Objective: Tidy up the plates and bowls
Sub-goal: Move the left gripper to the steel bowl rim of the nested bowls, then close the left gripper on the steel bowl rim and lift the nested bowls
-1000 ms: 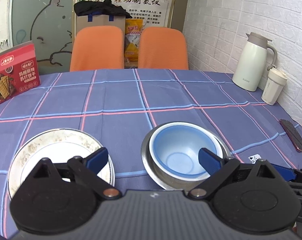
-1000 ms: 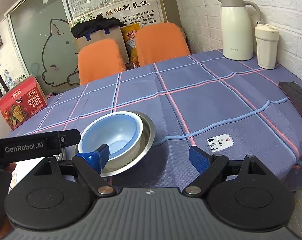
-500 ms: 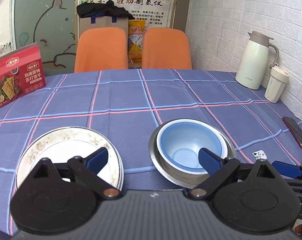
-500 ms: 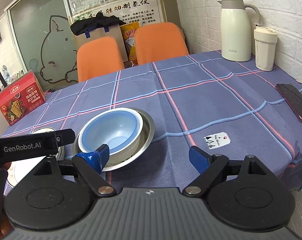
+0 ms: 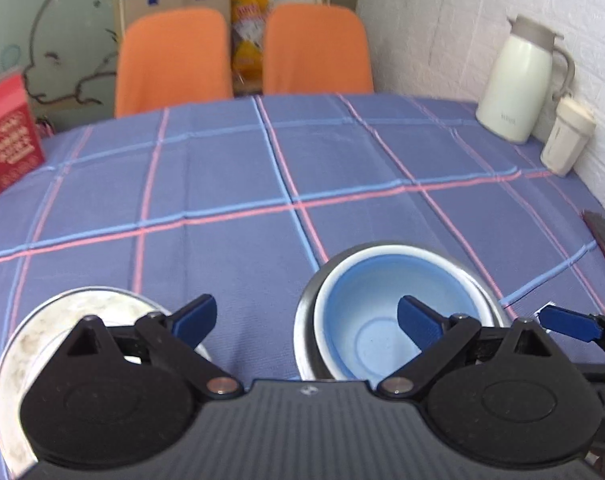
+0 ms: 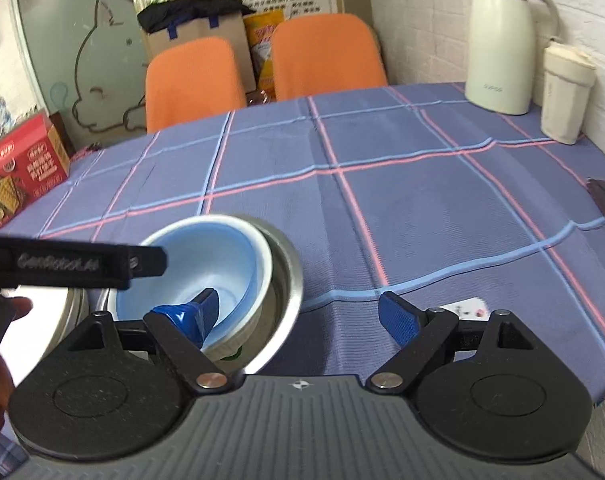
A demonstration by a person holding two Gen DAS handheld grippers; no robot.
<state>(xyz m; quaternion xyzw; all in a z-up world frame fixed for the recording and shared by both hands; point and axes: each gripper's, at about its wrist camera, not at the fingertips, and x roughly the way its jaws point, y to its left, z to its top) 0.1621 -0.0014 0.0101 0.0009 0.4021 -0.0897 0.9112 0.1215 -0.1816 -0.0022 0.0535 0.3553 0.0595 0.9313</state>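
Note:
A light blue bowl (image 5: 382,300) (image 6: 206,264) sits nested in a steel bowl (image 5: 382,245) (image 6: 290,280) on the checked tablecloth. In the right wrist view the blue bowl looks tilted inside the steel one. A speckled white plate (image 5: 74,312) (image 6: 50,312) lies to the left of the bowls. My left gripper (image 5: 306,320) hangs open, one finger over the plate's edge and one over the blue bowl. My right gripper (image 6: 298,314) is open, its left fingertip (image 6: 200,312) inside the blue bowl and its right one outside the steel bowl, so both right walls stand between them.
A cream thermos (image 5: 518,84) and a lidded cup (image 5: 566,140) stand by the brick wall at the right. A dark phone (image 5: 604,240) lies near the right table edge. A red box (image 5: 6,140) sits far left, two orange chairs (image 5: 242,52) behind.
Both grippers have moved forward and down toward the bowls. My right gripper's left finger has gone into the blue bowl, which now looks tilted. Both stay open.

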